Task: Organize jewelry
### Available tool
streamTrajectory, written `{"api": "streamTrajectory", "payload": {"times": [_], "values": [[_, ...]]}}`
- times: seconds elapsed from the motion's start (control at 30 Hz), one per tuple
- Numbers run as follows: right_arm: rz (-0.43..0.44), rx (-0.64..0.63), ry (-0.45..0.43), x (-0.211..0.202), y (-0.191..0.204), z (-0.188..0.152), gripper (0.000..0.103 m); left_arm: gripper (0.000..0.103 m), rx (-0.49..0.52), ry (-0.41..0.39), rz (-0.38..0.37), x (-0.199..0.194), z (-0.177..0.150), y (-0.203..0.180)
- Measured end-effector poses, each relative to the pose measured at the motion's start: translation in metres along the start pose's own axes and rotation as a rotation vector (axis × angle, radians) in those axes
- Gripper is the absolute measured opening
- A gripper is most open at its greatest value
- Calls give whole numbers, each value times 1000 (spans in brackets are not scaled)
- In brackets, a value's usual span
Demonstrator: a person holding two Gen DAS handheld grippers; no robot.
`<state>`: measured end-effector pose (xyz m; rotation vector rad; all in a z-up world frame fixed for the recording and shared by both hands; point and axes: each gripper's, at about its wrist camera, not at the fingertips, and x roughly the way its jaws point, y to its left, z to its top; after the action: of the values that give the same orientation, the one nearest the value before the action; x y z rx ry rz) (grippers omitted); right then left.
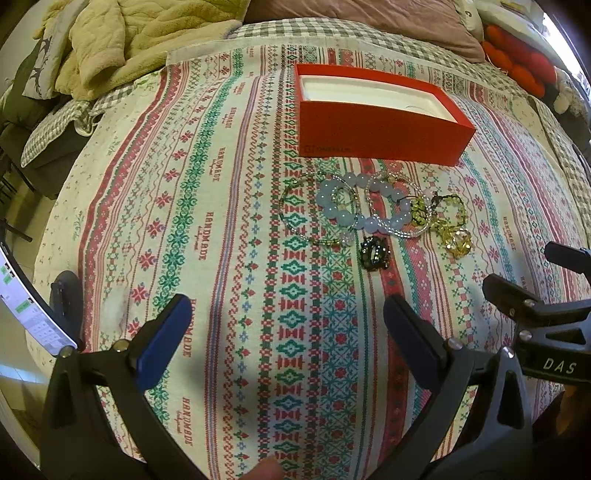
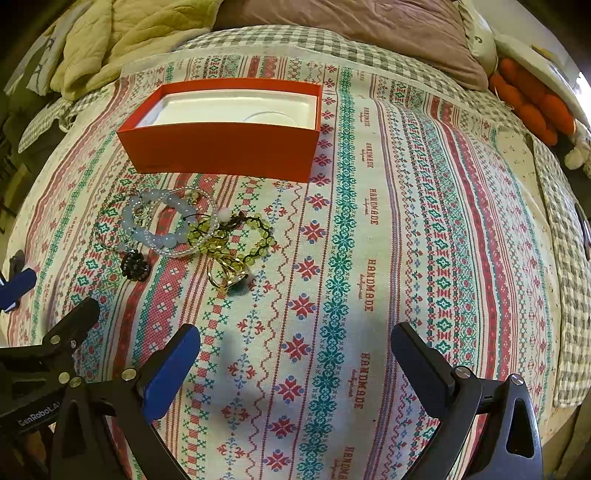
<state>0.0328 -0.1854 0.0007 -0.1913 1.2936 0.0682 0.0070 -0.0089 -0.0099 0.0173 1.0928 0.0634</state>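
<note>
The bed [image 1: 229, 258] carries a patterned cross-stitch cloth [image 2: 369, 258] printed with the word HANDMADE, laid over a grey checked cover [image 2: 280, 40]; a rumpled beige blanket [image 1: 122, 40] lies at the far left and a mauve pillow [image 2: 351, 29] at the far edge. An open red box [image 1: 373, 129] with a white moulded insert [image 2: 236, 109] stands on the cloth beyond the jewelry; the insert appears empty. The jewelry lies on the cloth in a loose pile just in front of the box, overlapping in places. Largest is a pale blue bead bracelet [image 1: 364, 210], interlaced with thin clear-bead bangles [image 2: 192, 236] and a thin dark-green wire bangle [image 1: 291, 218] on the left side of the pile. A yellow-green bead bracelet with dark cord [image 2: 243, 236] lies at the right side of the pile. Nearer the cameras, a gold ring cluster [image 1: 458, 240] rests just beside the yellow-green bracelet, and a small dark brooch-like piece [image 1: 375, 253] lies apart at the near edge of the pile. The left gripper [image 1: 288, 343] hovers above the cloth, short of the pile, fingers [image 1: 166, 339] spread wide and holding nothing. The right gripper [image 2: 295, 365] hovers right of the pile, fingers [image 2: 173, 369] likewise spread and empty. Each gripper appears at the edge of the other's view
</note>
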Motion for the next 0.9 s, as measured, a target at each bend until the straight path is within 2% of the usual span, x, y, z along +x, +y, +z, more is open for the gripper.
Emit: {"api": "streamTrajectory", "payload": {"times": [0.9], "values": [[2, -5, 3, 1, 4, -2, 103, 103, -12, 10, -7, 4, -4, 4]]}}
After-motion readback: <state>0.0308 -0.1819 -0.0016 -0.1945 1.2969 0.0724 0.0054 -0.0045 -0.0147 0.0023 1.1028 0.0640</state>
